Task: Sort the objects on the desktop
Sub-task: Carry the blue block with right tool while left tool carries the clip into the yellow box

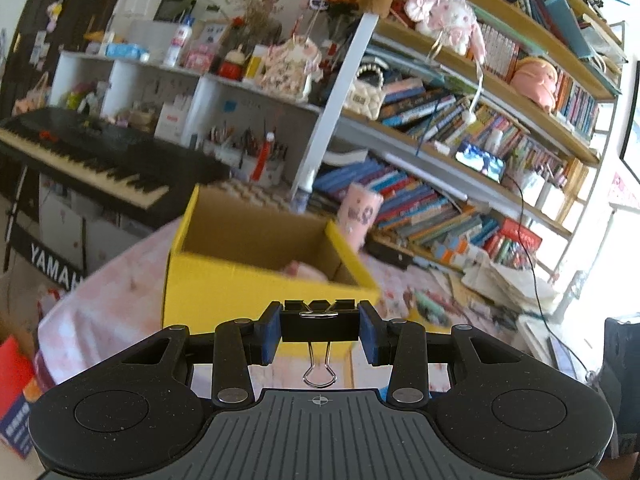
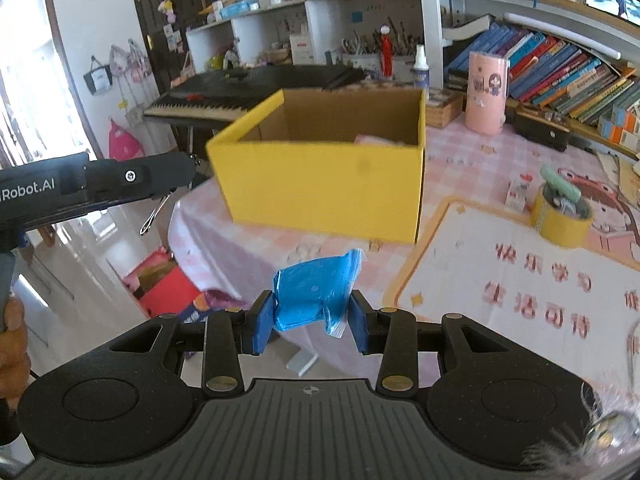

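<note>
Left wrist view: the left tongs (image 1: 319, 330) are closed on a black binder clip (image 1: 319, 322), the blue pads pressing its 2 ends, its wire handle hanging toward the camera. Just beyond stands the yellow cardboard box (image 1: 256, 280), open at the top, on the pink checked worktop (image 1: 120, 312); something pale pink lies inside near its right wall, too blurred to name. A pink cylindrical tin (image 1: 358, 216) stands behind the box's right corner.

In the right wrist view, going left to right: the left tongs come in from the left edge with the clip's wire handle dangling, held in the air beside the worktop's left edge and near the box's left end. The box (image 2: 320, 184) sits at the far centre. The right tongs (image 2: 308, 322) in the near centre are closed tight on a small blue plastic packet (image 2: 312, 292), crumpled between the pads and clear of the worktop. At the right a roll of yellow tape (image 2: 562, 220) with small items in its core rests on a printed mat (image 2: 500, 272).

Both items appear picked up and on their way, so the step in hand is probably carrying to the box. Next, each pair of tongs needs to come above the open top, clear the rim, then release.
</note>
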`<action>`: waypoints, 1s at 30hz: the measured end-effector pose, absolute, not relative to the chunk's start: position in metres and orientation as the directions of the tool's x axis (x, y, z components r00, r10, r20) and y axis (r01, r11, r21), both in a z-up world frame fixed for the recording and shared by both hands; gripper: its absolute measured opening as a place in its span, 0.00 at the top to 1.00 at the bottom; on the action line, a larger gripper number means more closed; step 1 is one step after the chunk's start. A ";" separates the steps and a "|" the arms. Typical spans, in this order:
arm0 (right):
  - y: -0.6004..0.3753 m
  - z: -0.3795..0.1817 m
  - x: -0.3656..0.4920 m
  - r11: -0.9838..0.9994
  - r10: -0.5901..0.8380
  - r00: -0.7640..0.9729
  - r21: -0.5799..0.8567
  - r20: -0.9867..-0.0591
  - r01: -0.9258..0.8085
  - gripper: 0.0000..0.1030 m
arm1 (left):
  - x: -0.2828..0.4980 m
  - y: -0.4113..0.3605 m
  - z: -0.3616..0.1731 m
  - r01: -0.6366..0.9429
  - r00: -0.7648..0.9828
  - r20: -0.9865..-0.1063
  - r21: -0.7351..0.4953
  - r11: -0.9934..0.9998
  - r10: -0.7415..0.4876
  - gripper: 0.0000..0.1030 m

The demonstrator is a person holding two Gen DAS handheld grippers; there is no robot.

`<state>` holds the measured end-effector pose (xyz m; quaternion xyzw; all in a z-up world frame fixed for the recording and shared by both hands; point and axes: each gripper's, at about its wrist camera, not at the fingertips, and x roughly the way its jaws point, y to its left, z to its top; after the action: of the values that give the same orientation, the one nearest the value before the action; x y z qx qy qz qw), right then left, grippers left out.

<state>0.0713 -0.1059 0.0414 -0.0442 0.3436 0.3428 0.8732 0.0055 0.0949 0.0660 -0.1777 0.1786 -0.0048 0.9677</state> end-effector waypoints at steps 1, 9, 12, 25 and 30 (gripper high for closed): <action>-0.105 0.044 0.077 0.759 0.575 0.533 0.162 -0.621 -0.631 0.64 | 0.011 0.096 0.068 -0.059 0.939 -0.338 -0.344 0.937 -0.065 0.62; -0.097 0.073 0.134 0.725 0.636 0.557 0.166 -0.534 -0.668 0.64 | 0.060 0.109 0.084 -0.112 0.953 -0.302 -0.313 0.943 0.013 0.62; -0.094 0.083 0.156 0.712 0.657 0.564 0.165 -0.501 -0.683 0.64 | 0.080 0.113 0.085 -0.135 0.953 -0.299 -0.298 0.945 0.042 0.62; -0.071 0.091 0.242 0.639 0.704 0.530 0.096 -0.474 -0.763 0.65 | 0.149 0.115 0.052 -0.231 0.895 -0.434 -0.245 0.942 0.106 0.62; -0.059 0.084 0.264 0.604 0.712 0.501 0.068 -0.492 -0.794 0.65 | 0.161 0.112 0.039 -0.253 0.864 -0.489 -0.214 0.944 0.121 0.62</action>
<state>0.2638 -0.0595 0.0837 -0.0837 0.2427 0.4368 0.8621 0.1608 0.1124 0.0389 -0.1366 0.2419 0.0979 0.9556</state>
